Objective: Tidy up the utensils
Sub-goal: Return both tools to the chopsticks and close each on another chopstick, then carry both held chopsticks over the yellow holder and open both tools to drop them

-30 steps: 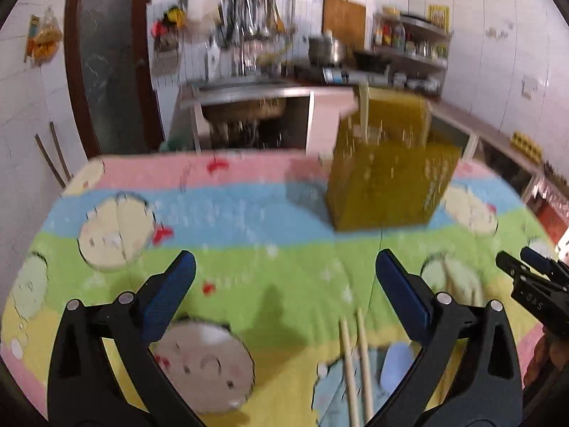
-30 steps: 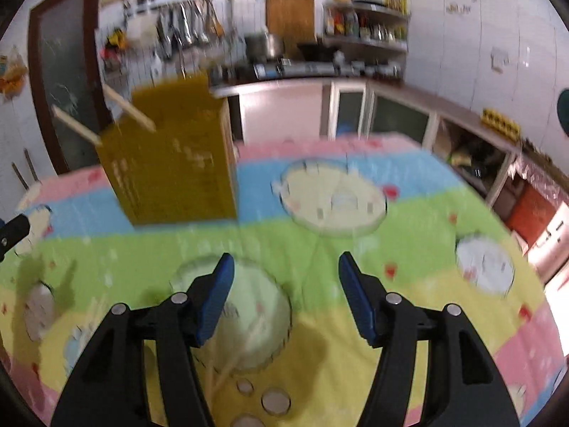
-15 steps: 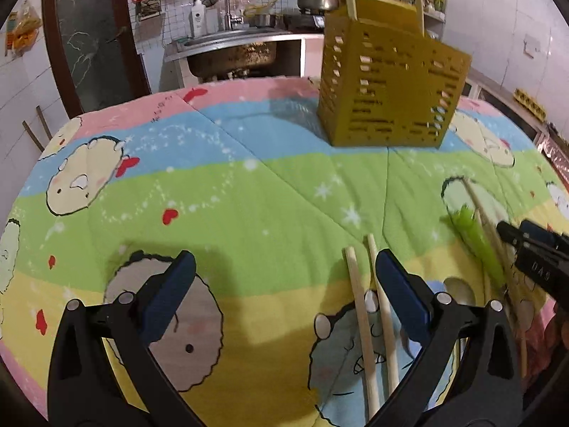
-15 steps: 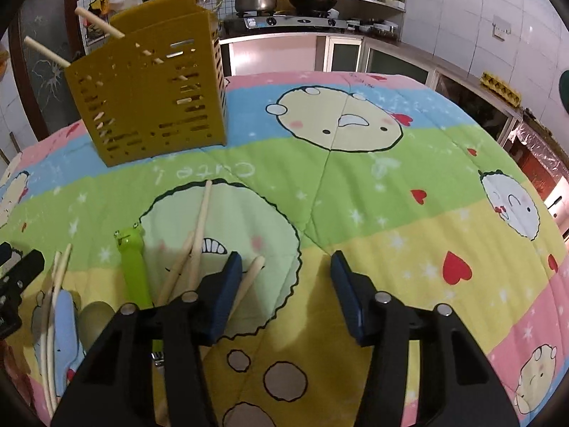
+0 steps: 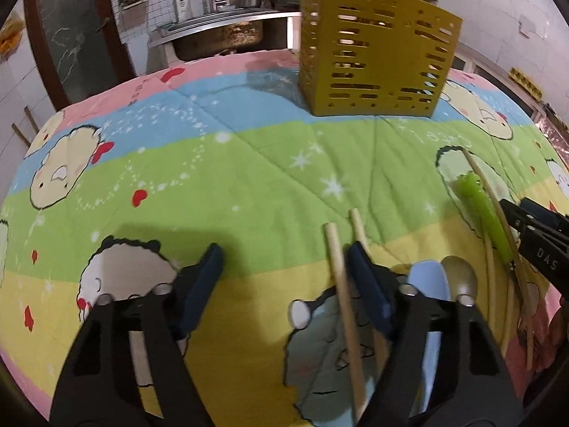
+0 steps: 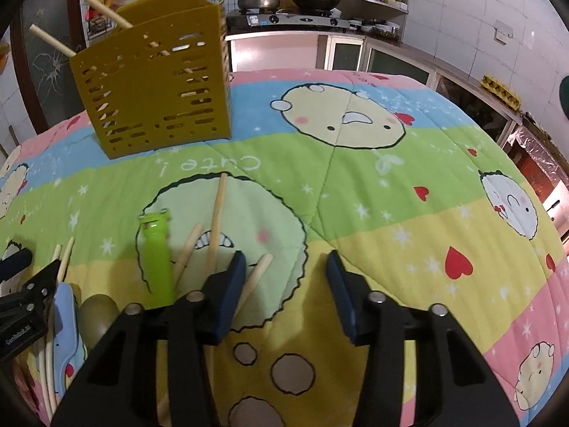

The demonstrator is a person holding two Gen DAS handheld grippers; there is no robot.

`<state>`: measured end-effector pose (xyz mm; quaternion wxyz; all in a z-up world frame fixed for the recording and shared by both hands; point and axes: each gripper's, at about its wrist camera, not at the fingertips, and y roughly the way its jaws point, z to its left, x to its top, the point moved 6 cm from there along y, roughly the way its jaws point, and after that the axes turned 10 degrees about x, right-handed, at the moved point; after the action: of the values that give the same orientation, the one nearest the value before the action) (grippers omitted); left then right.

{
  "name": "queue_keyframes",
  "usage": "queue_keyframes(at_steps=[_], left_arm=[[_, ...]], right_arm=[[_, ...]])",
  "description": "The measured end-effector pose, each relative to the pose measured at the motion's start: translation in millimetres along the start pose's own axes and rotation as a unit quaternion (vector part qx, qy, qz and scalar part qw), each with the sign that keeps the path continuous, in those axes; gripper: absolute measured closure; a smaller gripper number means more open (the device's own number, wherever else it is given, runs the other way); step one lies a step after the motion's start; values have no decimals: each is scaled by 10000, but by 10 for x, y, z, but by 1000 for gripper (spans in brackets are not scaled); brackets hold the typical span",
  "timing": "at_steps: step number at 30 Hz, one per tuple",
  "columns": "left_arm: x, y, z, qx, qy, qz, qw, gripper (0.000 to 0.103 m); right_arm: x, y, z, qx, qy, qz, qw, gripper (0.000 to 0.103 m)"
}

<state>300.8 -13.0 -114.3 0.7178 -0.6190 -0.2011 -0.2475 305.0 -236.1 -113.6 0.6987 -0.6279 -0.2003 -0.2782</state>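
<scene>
Through the left wrist camera, our left gripper (image 5: 284, 259) is spread wide and holds nothing, low over the table's cartoon-print cloth (image 5: 249, 185). A pair of chopsticks (image 5: 341, 284) lies at its right finger: one just inside the jaws, the other passing under that finger. Further right of the gripper lie a pale blue spoon (image 5: 423, 284) and a metal spoon (image 5: 458, 281) side by side, then a green frog-topped handle (image 5: 487, 213) among more sticks. The yellow slotted holder (image 5: 373, 67) stands well ahead and a little to the right, with two sticks already in it.

Through the right wrist camera, our right gripper (image 6: 286, 270) is also open and empty. Loose chopsticks (image 6: 217, 220) lie at and just ahead of its left finger, one running under that finger. The green handle and spoons lie further left; the holder stands far ahead to the left.

We judge the chopsticks light, stiff, thin and apt to roll on the soft cloth, so we would pinch one near its middle, crosswise, pressing slightly into the fabric. The spoons look smooth and may slip; the handle is the safer hold.
</scene>
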Motion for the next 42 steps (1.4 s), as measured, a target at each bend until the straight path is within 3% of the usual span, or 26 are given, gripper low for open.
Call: queue_keyframes(at_steps=[2, 9, 12, 17, 24, 30, 42], left_arm=[[15, -8, -28, -66, 2, 57, 10000, 47], [71, 1, -107, -90, 14, 235, 9997, 70], [104, 9, -144, -100, -44, 291, 9995, 86], [148, 32, -169, -57, -63, 329, 9994, 96], [176, 28, -126, -195, -240, 318, 9990, 97], [275, -137, -52, -317, -415, 45, 9986, 98], [639, -938, 116, -508, -655, -1120, 9902, 99]], right_arm=[[9, 12, 33, 30, 24, 126, 9999, 73], [70, 100, -13, 153, 582, 309, 9977, 83], [109, 128, -5, 127, 683, 292, 9972, 93], [192, 146, -48, 232, 810, 162, 9963, 95], [309, 5, -164, 336, 881, -164, 9954, 95], [506, -308, -242, 399, 865, -672, 9932, 95], [899, -1105, -167, 387, 340, -1859, 9812, 97]])
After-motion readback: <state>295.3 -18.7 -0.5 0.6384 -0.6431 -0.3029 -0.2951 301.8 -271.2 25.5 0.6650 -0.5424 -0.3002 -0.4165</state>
